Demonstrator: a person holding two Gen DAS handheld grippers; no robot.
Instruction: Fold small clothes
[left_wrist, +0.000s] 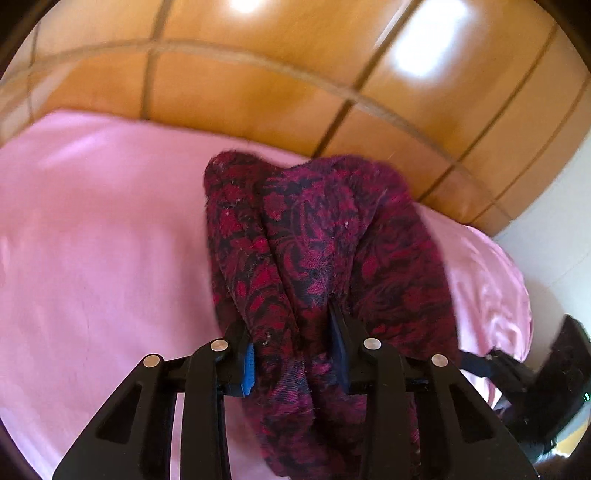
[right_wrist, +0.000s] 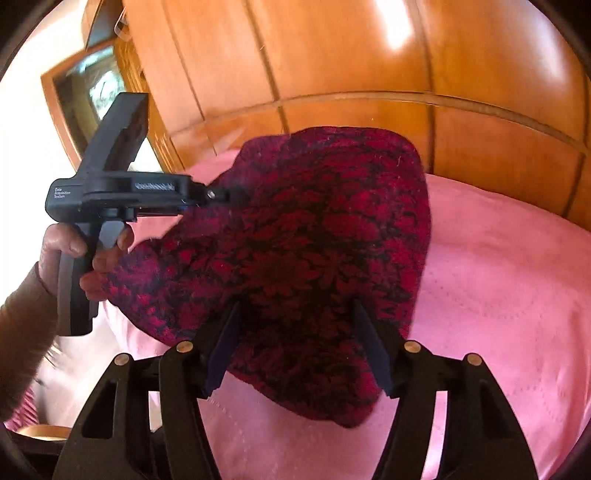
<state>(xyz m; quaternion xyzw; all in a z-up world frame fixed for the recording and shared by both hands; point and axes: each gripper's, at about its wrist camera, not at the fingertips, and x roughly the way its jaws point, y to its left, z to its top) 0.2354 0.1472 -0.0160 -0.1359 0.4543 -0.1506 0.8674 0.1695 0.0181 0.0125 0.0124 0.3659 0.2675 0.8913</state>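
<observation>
Your left gripper (left_wrist: 295, 354) pinches a bunched fold of the red-and-black knit garment (right_wrist: 314, 236) lying on the pink bedspread (right_wrist: 498, 314), while your right gripper (right_wrist: 299, 347) straddles its near edge spread; being soft and floppy, it probably wants holding by edges or corners.

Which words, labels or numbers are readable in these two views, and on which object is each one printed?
"Data Acquisition System": small white print on the black plastic body of the left gripper, right wrist view; slightly blurred.
The ribbed strip beside that print is too blurred to read.
Left wrist view: no text.
</observation>
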